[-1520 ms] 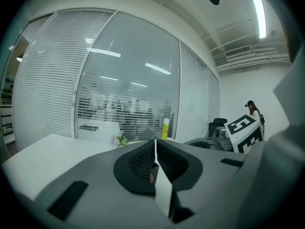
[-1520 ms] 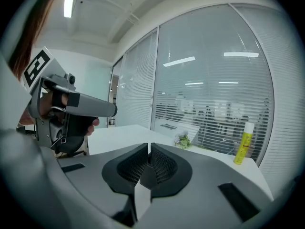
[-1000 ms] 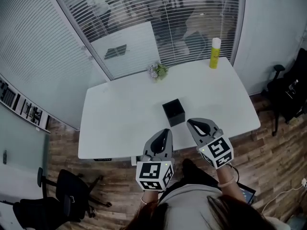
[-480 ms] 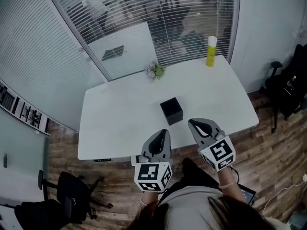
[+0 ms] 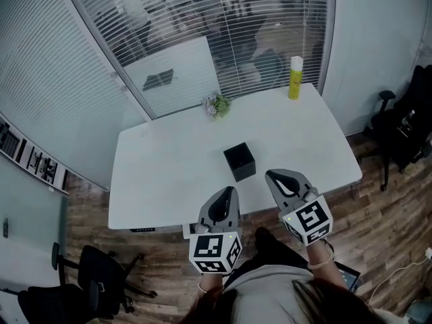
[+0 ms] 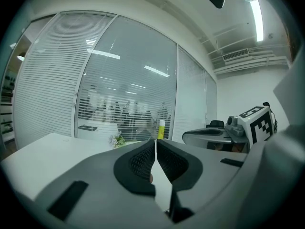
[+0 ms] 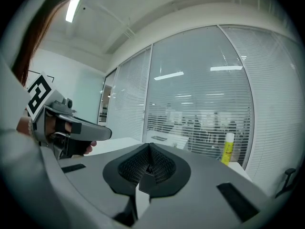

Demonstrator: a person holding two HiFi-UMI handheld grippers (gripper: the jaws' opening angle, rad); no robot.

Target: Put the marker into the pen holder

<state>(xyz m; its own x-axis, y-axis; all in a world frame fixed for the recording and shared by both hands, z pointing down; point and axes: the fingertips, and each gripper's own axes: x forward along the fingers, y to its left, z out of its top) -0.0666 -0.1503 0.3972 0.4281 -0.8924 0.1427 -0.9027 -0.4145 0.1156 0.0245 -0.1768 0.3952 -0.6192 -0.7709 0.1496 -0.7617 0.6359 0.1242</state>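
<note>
The left gripper [image 5: 231, 192] has its jaws pressed together with nothing I can make out between them, and the right gripper [image 5: 271, 175] is closed the same way. Both hover at the near edge of the white table [image 5: 169, 160], side by side. Just beyond them stands the black holder [image 5: 239, 161], a square box near the table's middle. I can't spot the marker anywhere. Farther back are a small bunch of flowers [image 5: 216, 104] and, at the far right corner, a yellow bottle [image 5: 295, 77], its label too small to read.
</note>
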